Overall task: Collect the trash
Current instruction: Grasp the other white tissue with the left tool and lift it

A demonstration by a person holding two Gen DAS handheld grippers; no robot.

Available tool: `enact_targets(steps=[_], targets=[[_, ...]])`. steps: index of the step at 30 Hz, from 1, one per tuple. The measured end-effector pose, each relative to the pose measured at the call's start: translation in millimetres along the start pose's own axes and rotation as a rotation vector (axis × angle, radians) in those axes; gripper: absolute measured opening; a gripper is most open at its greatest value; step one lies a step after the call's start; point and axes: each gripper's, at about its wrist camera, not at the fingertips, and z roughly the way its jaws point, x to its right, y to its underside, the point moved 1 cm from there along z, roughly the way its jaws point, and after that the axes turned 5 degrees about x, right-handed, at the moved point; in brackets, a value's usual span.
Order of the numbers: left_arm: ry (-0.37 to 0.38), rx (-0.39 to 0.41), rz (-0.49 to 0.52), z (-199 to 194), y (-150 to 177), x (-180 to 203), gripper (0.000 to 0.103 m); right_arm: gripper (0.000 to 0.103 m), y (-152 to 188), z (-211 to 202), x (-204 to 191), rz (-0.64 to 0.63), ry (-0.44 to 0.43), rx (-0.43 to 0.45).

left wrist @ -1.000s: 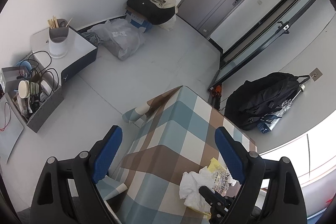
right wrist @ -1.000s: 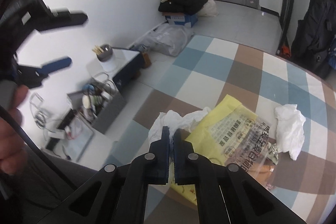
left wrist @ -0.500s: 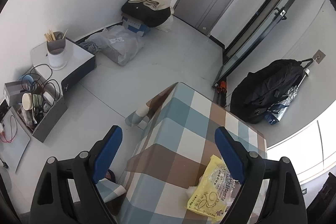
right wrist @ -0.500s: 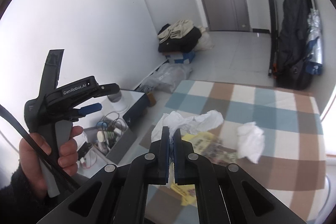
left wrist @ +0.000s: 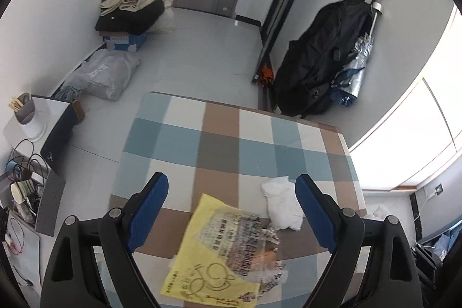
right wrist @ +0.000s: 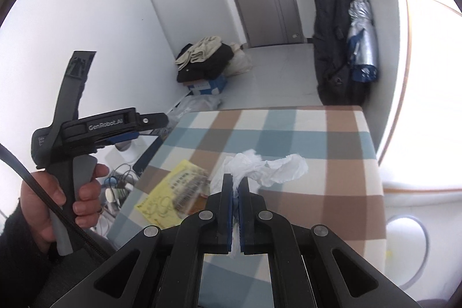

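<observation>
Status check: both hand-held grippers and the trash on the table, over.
Right hand-held gripper shut on white tissue, lifted. Left hand-held gripper open above yellow wrapper. Second tissue wad on checkered table. Nothing in the way.

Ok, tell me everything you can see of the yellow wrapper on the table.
The yellow wrapper lies flat on the checked tablecloth near its front edge, below the open left gripper, untouched. It looks like thin plastic film: a yellow side with a line drawing, a clear crinkled side with dark printed characters. A crumpled white tissue sits just beside it.
</observation>
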Motion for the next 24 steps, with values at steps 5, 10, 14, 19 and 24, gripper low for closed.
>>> enact_targets(steps=[5,10,14,19,24], targets=[[0.065,-0.111,0.007,32.5,5.3,26.4,0.088,0.002,10.4,-7.7,27.7,0.009,0.023,0.0],[0.045,-0.209,0.099,61.0,20.1,56.3,0.088,0.002,17.8,-8.7,55.1,0.062,0.024,-0.014],[0.001,-0.279,0.156,78.5,35.1,63.5,0.088,0.002,14.6,-10.5,69.7,0.078,0.032,-0.001],[-0.027,-0.292,0.208,85.8,41.1,70.9,0.087,0.002,14.1,-3.6,83.4,0.119,0.032,-0.026],[-0.031,-0.334,0.288,96.4,52.0,82.0,0.051,0.003,12.7,-2.6,88.1,0.152,0.022,-0.023]])
